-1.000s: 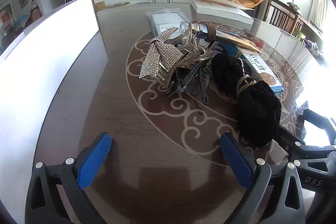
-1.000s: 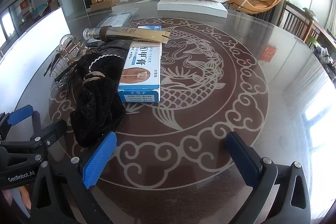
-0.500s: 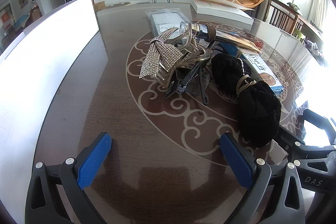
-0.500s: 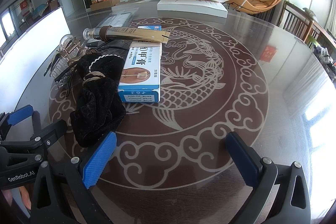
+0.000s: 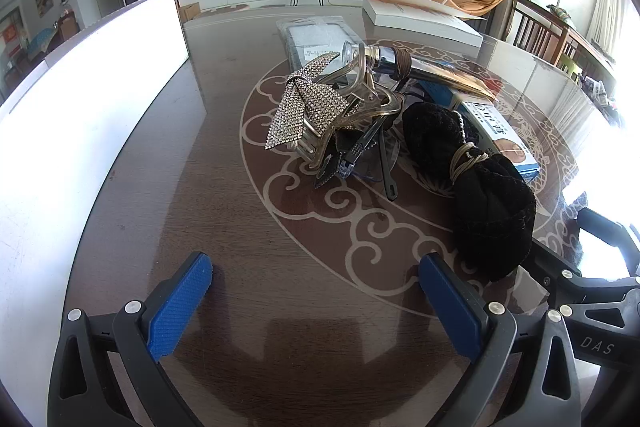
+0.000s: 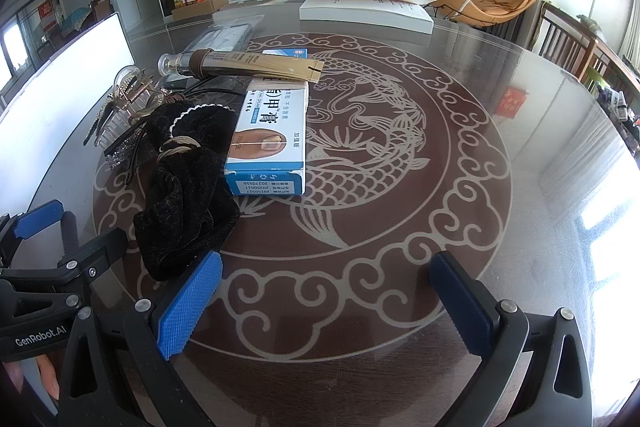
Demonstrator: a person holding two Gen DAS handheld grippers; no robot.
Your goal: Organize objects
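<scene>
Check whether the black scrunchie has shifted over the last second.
No. In the right wrist view the black scrunchie lies against the blue-and-white box on the same table scrollwork as before.

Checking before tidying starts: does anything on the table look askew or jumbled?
Yes. The hair clips lie tangled in one heap, the rhinestone bow draped over them. The tube rests slantwise across the blue box. Nothing looks spilled or broken.

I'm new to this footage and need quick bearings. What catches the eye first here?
A tangled heap at the table's middle: a glittering rhinestone bow on hair clips, with a black velvet scrunchie beside it. A blue-and-white box lies right of the scrunchie. Both grippers, left gripper and right gripper, sit open, empty.
</scene>
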